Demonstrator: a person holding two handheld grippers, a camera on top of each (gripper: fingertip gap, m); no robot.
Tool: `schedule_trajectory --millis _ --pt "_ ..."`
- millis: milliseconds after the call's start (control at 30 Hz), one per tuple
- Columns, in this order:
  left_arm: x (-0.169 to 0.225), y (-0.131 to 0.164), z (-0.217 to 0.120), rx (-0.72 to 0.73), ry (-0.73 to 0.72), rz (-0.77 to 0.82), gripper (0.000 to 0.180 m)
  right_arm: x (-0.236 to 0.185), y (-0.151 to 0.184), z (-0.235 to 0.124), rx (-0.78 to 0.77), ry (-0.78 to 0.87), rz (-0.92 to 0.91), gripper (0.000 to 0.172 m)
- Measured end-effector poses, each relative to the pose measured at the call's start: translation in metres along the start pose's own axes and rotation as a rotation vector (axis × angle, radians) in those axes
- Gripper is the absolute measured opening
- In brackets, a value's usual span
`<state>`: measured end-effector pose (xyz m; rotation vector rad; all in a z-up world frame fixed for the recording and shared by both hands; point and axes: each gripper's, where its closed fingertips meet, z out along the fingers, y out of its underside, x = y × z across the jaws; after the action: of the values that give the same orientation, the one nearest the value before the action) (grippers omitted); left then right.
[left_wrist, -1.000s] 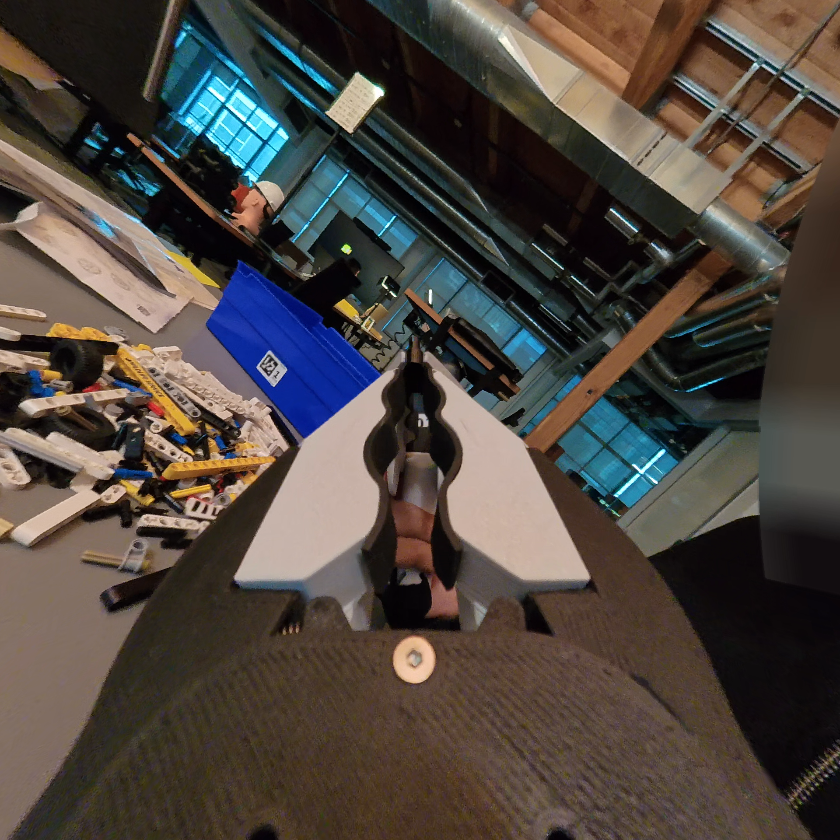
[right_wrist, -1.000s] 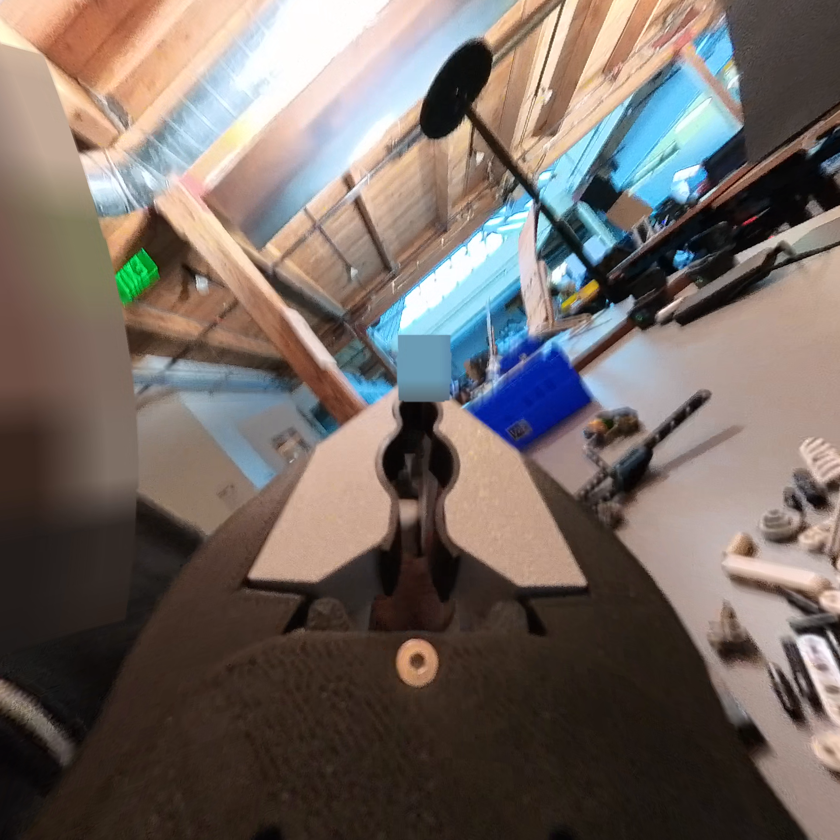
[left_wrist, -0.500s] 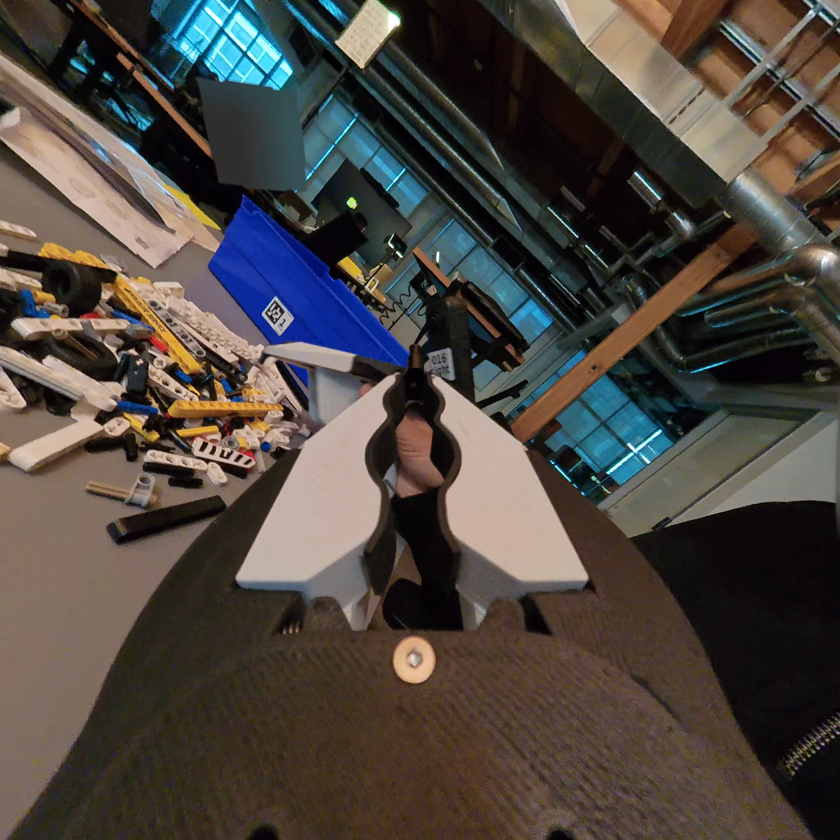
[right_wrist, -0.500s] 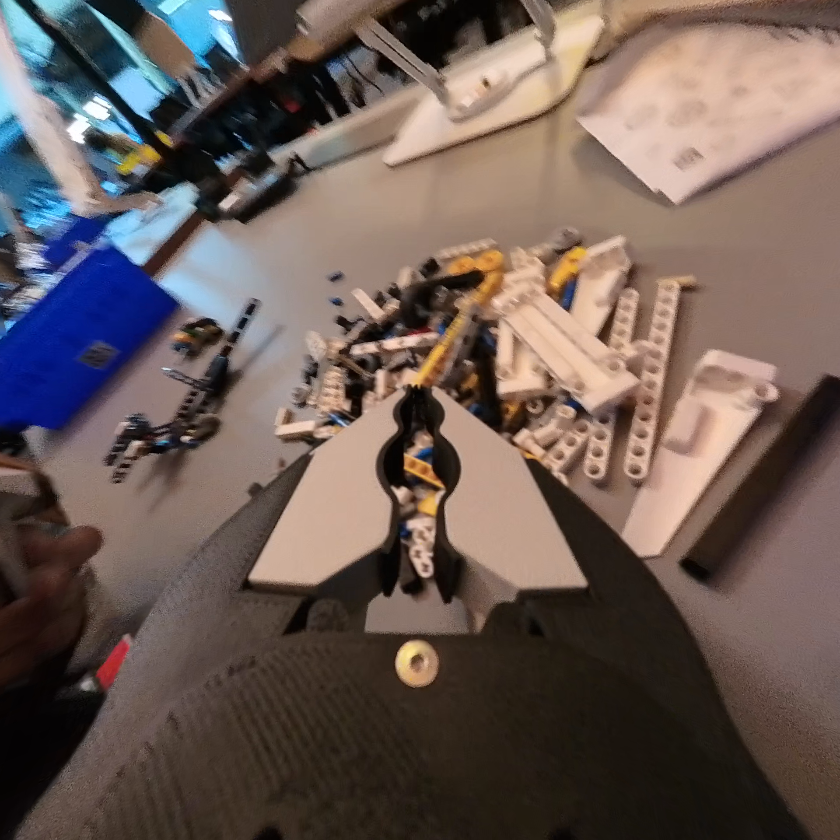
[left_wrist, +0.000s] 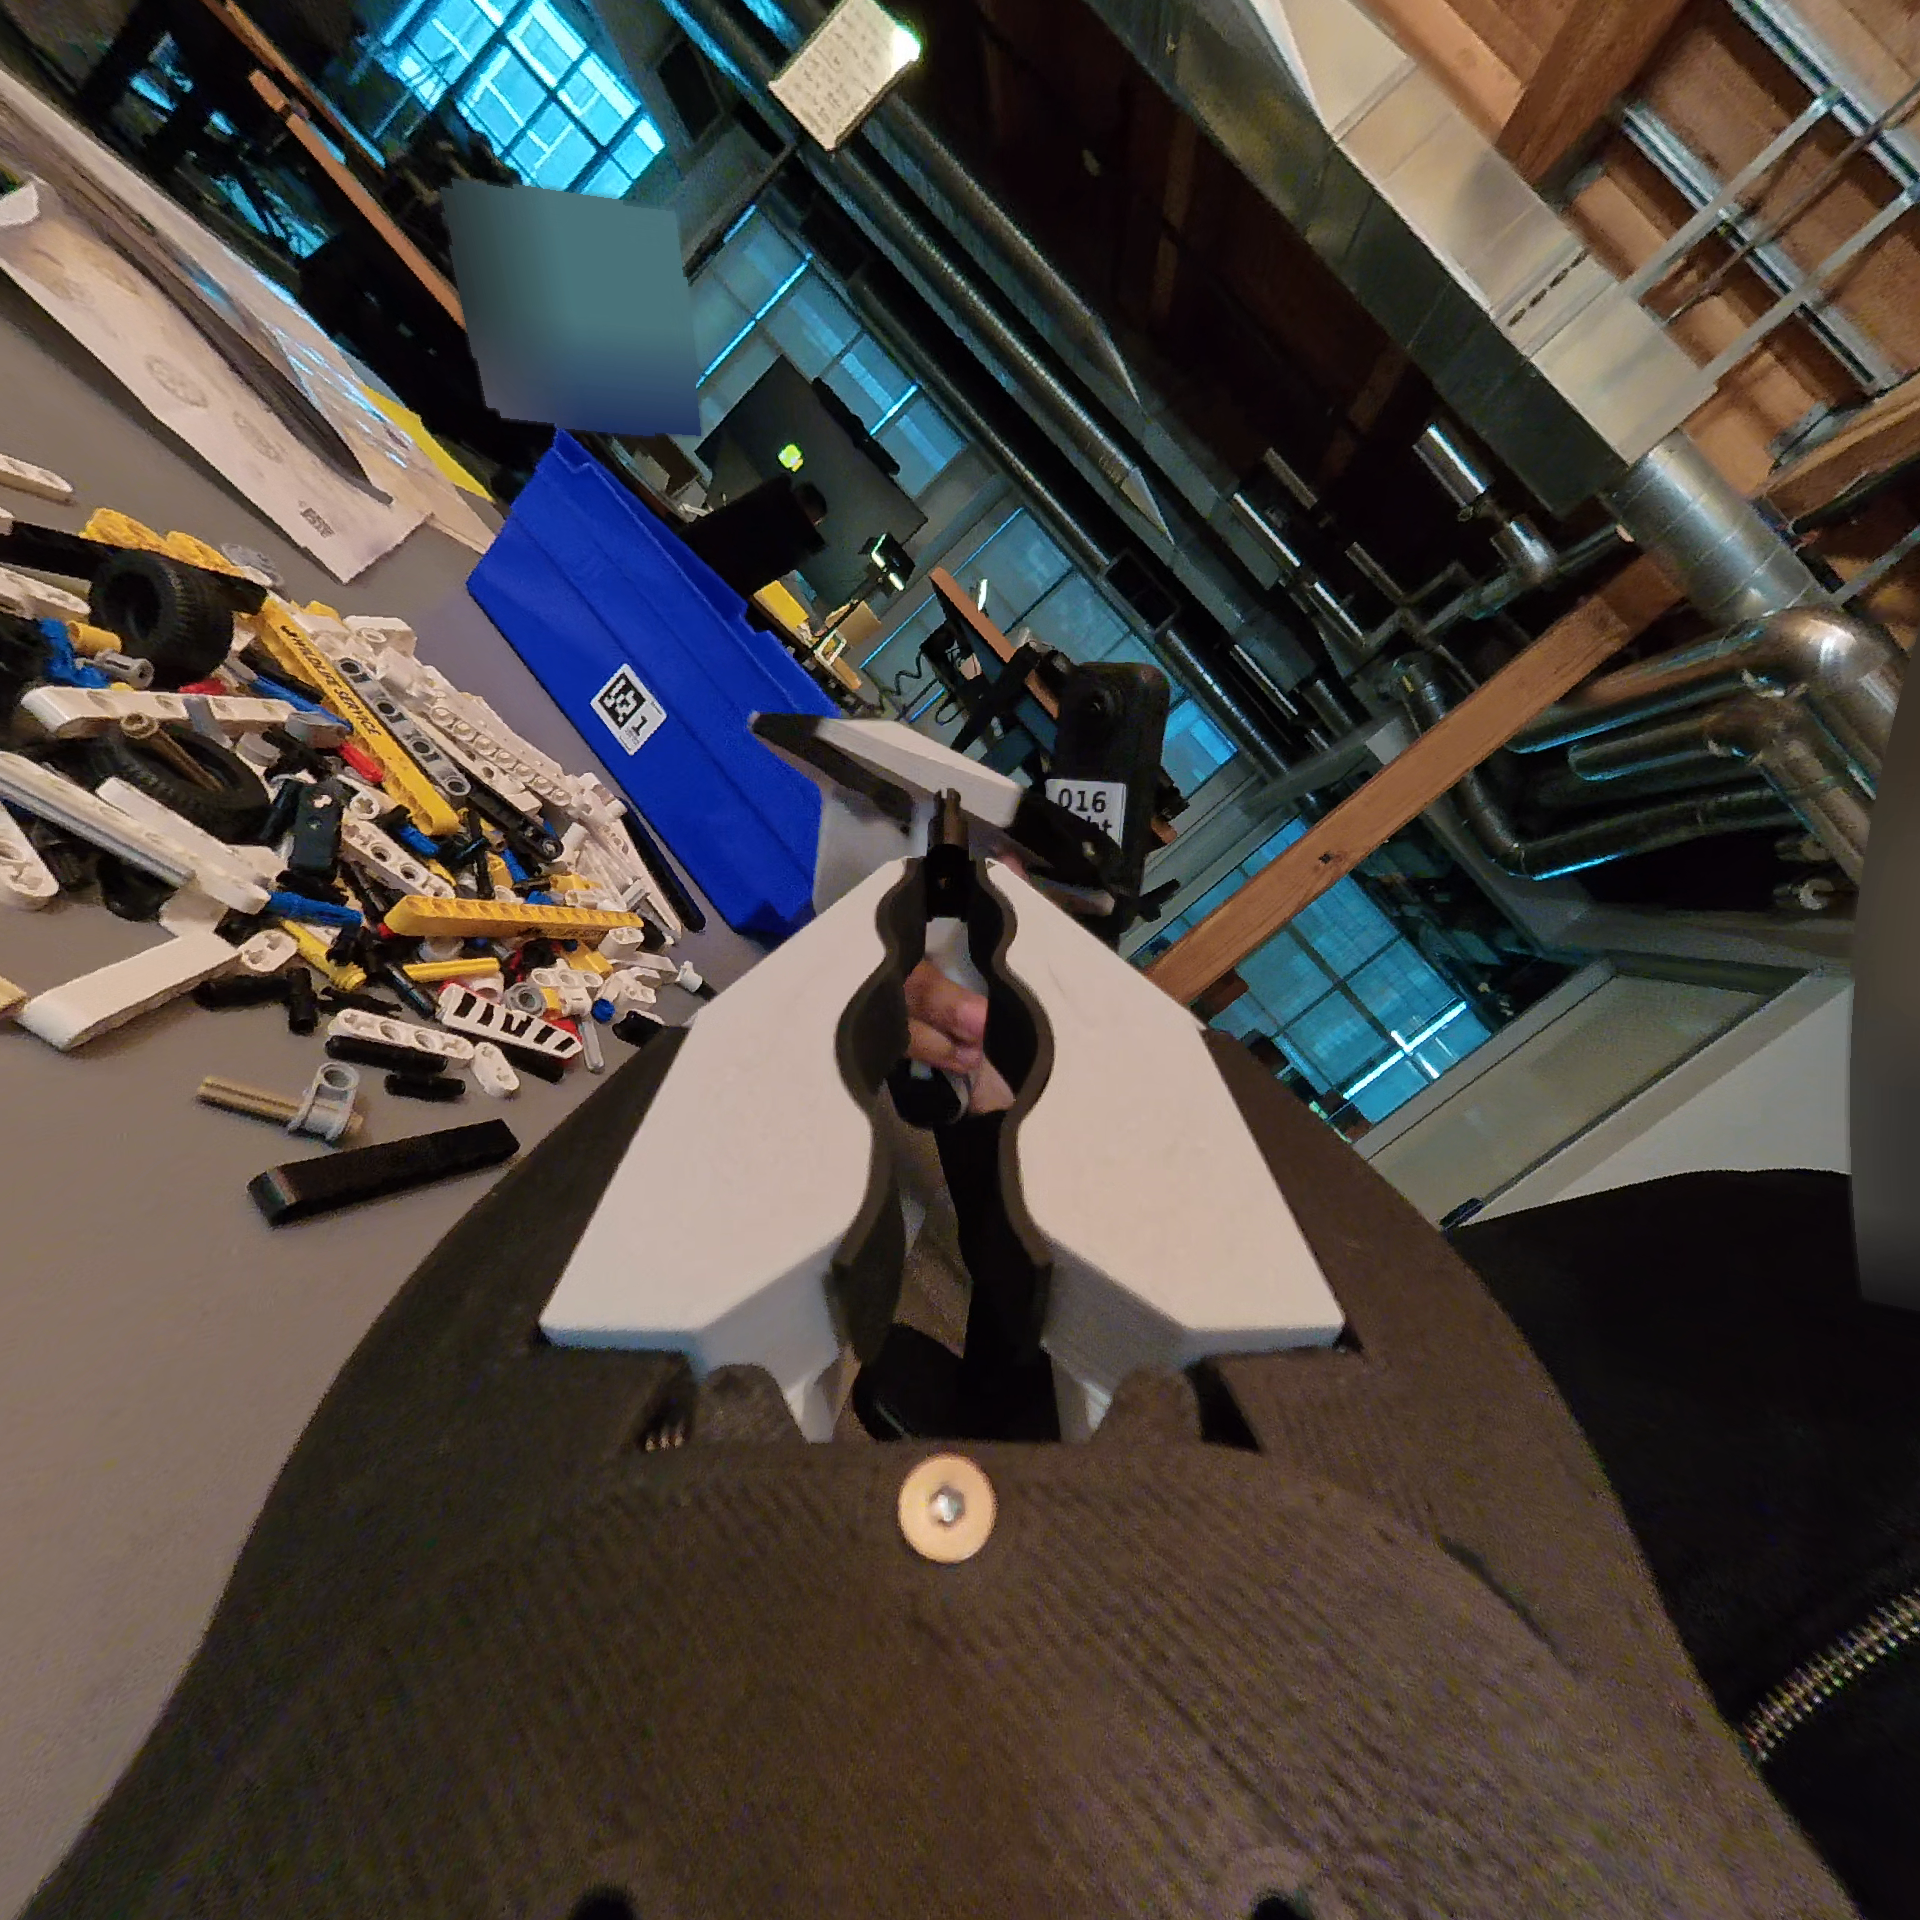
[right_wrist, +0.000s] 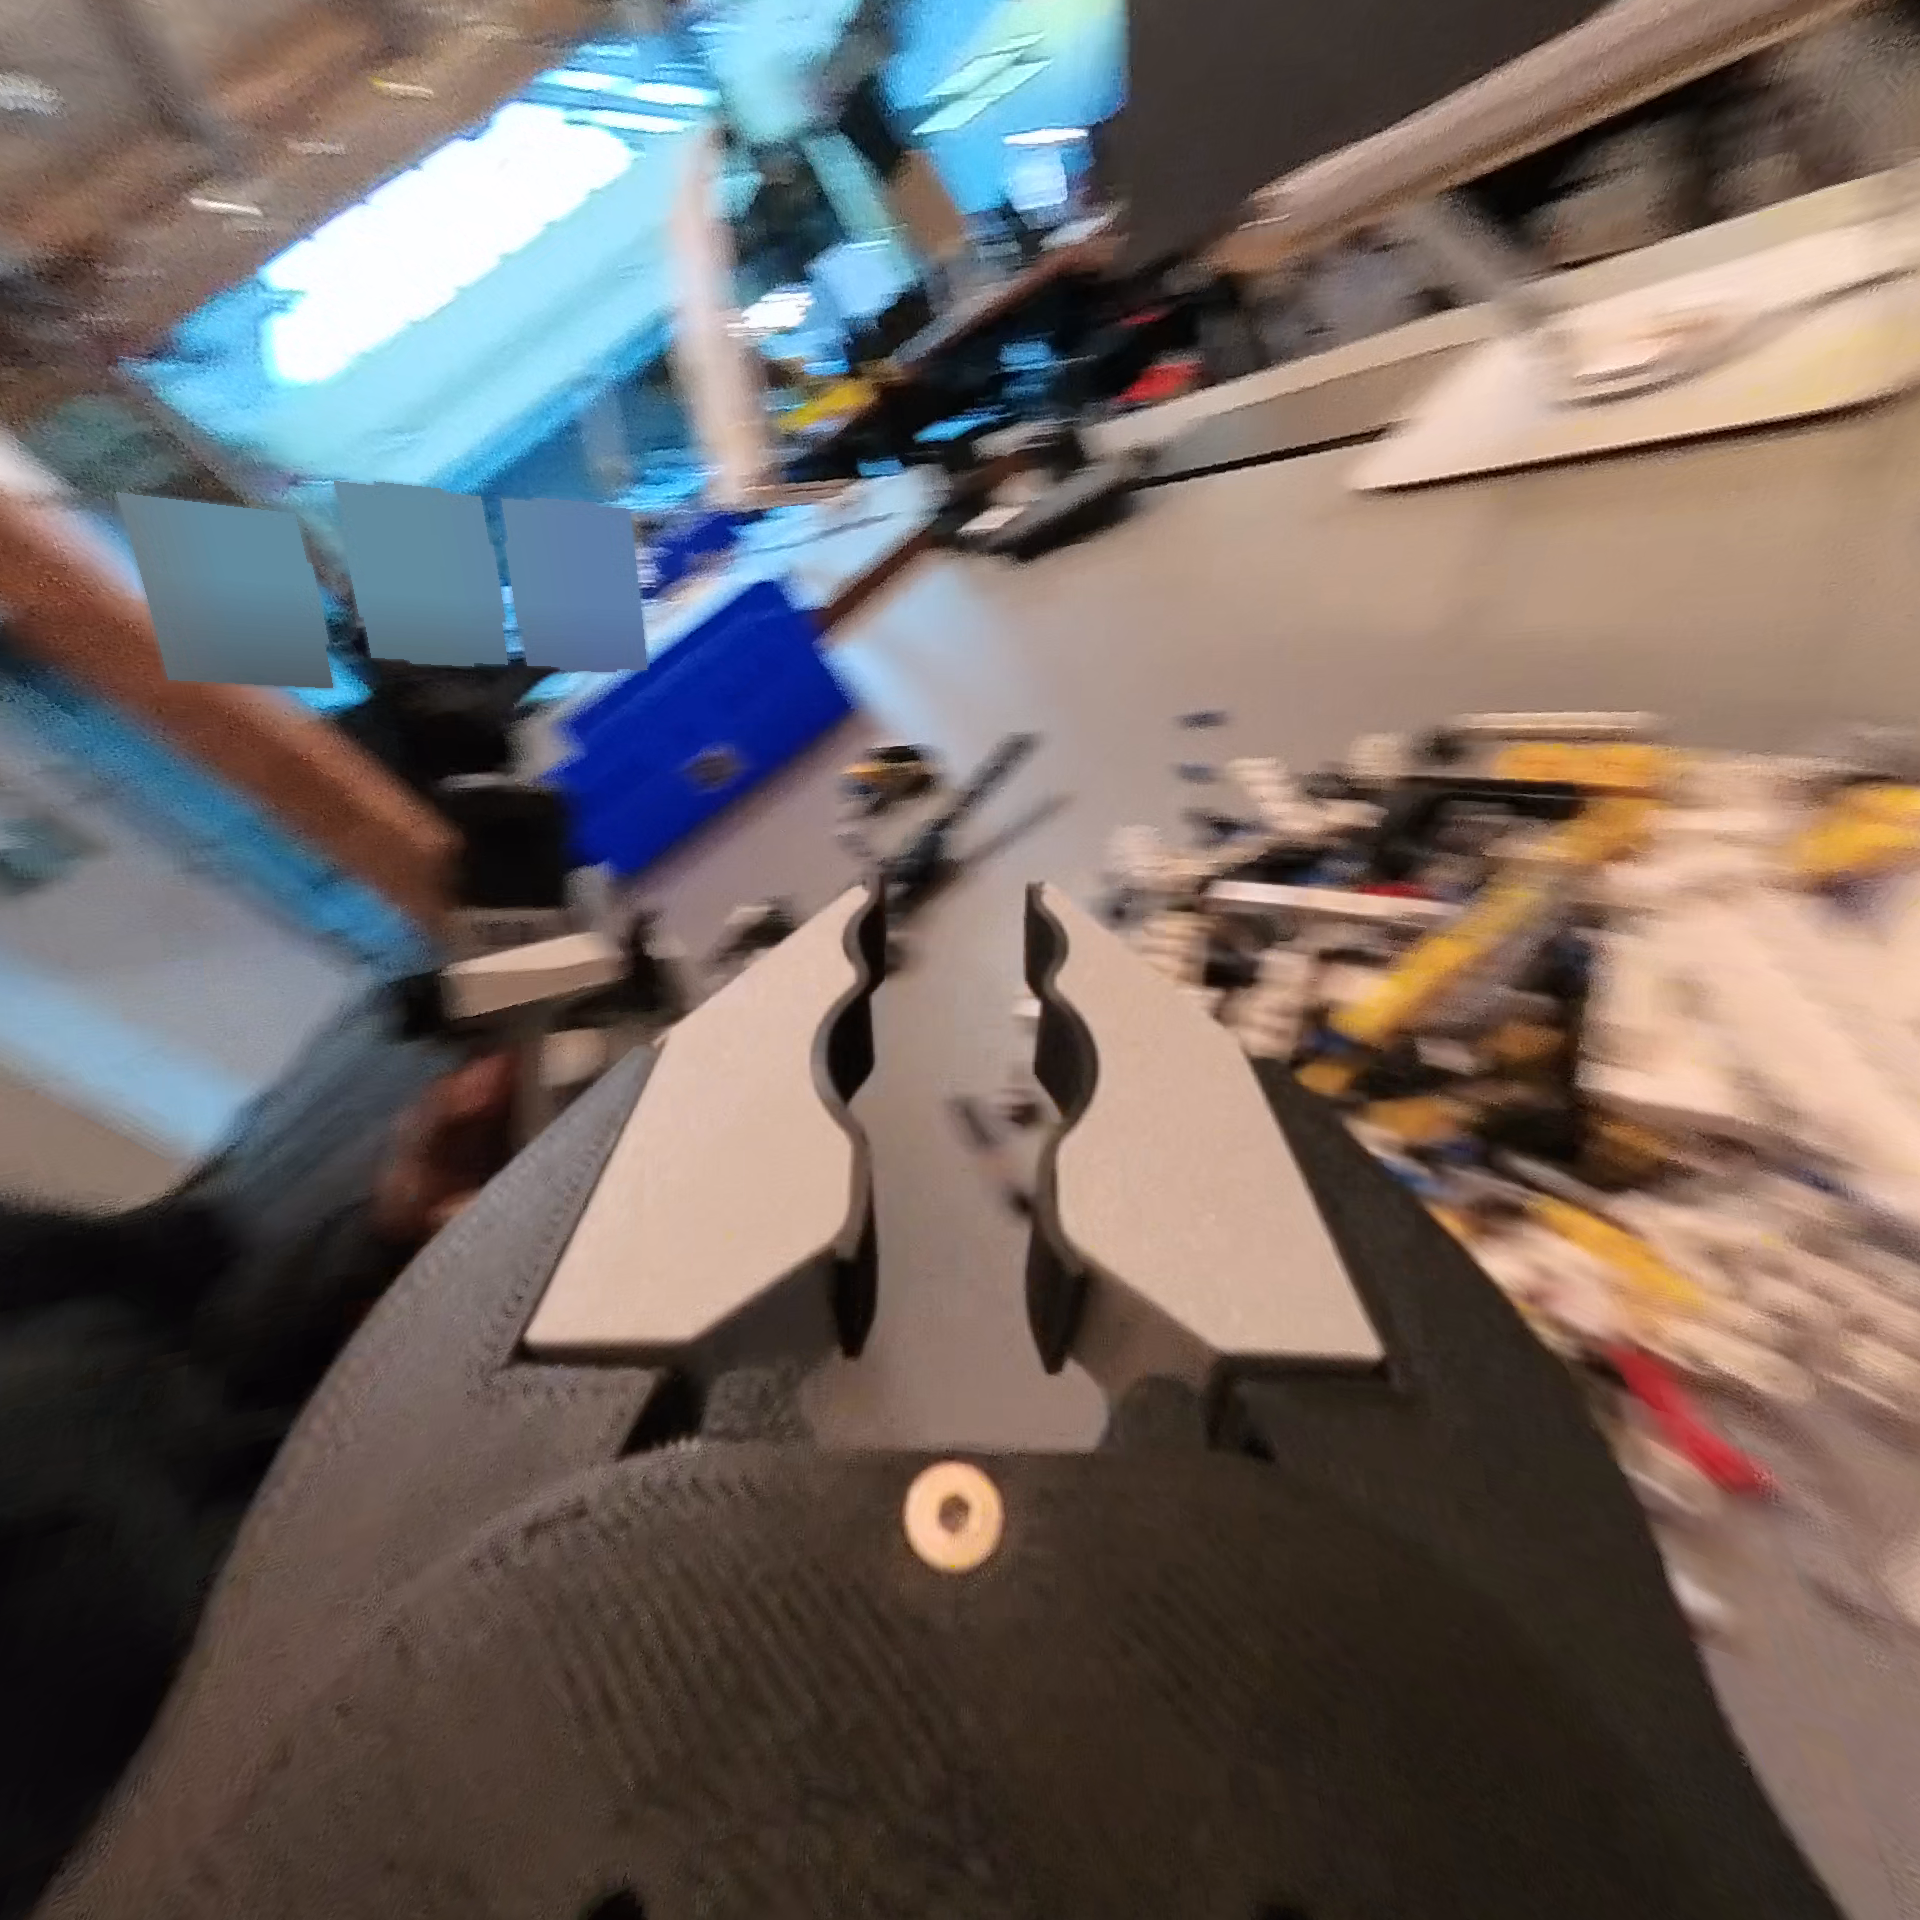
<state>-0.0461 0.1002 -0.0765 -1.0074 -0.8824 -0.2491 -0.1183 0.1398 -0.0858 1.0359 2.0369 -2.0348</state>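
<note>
The left gripper (left_wrist: 945, 883) points up and away at a tilt, so the grey worktop (left_wrist: 156, 1299) slopes across the lower left of its view. Its fingers (left_wrist: 748, 1122) are clenched almost together on a small dark peg (left_wrist: 945, 831) that pokes out past their tips at centre frame. A hand (left_wrist: 940, 1023) shows through the hollow between them.

The right gripper (right_wrist: 951, 909) is level over the worktop, its view heavily blurred. Its fingers are released, with only bare worktop between them. In the left view it crosses just beyond the peg, and its black body carries a white sticker (left_wrist: 1086, 808) with dark print.

At left lies a pile of building pieces (left_wrist: 312, 810); one yellow beam (left_wrist: 332, 686) bears black lettering. The blue bin (left_wrist: 707, 748) behind it wears a black-and-white square marker (left_wrist: 627, 707). Printed sheets (left_wrist: 208, 384) lie at upper left.
</note>
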Motion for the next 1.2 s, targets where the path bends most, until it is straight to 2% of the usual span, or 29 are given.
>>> schedule_trajectory --millis 100,200,267,300,500,633,733,867,900,933,967,1067,1133,1200 --pt "0.004 -0.003 0.0 0.009 0.015 0.004 0.008 -0.06 0.004 0.015 0.016 -0.327 0.111 0.028" --pt "0.007 -0.005 -0.001 0.012 0.017 0.02 0.008 -0.086 0.015 0.028 -0.006 -0.474 0.18 0.03" --pt "0.008 -0.007 -0.003 0.024 0.016 0.021 0.008 -0.09 0.02 0.034 -0.01 -0.5 0.203 0.018" --pt "0.007 -0.008 -0.004 0.029 0.01 0.019 0.008 -0.092 0.018 0.034 0.01 -0.512 0.214 0.005" --pt "0.009 -0.011 -0.006 0.055 0.021 0.012 0.008 -0.093 0.012 0.035 0.074 -0.558 0.285 0.002" --pt "0.007 -0.017 -0.009 0.1 -0.027 0.059 0.012 -0.095 0.016 0.037 0.056 -0.546 0.266 0.001" --pt "0.009 -0.017 -0.009 0.089 -0.031 0.087 0.009 -0.095 0.014 0.037 0.066 -0.527 0.25 0.001" --pt "0.011 -0.024 -0.008 0.141 -0.036 0.053 0.009 -0.094 0.004 0.038 0.173 -0.452 0.251 0.0" --pt "0.011 -0.027 -0.009 0.16 -0.037 0.038 0.009 -0.085 -0.012 0.029 0.293 -0.412 0.286 0.0" --pt "0.006 -0.03 -0.016 0.193 -0.07 0.043 0.009 -0.066 -0.037 0.006 0.443 -0.382 0.342 0.0" --pt "-0.002 -0.034 -0.027 0.226 -0.103 0.045 0.007 -0.048 -0.054 -0.017 0.512 -0.337 0.316 0.0" --pt "-0.012 -0.043 -0.04 0.275 -0.077 -0.084 0.008 -0.021 -0.051 -0.031 0.388 0.01 -0.025 0.001" --pt "-0.013 -0.038 -0.028 0.21 -0.097 -0.036 0.008 -0.009 -0.039 -0.016 0.296 0.135 -0.111 0.002" --pt "-0.008 -0.03 -0.012 0.114 -0.12 0.055 0.008 0.031 -0.016 -0.002 0.125 0.328 -0.135 0.002"
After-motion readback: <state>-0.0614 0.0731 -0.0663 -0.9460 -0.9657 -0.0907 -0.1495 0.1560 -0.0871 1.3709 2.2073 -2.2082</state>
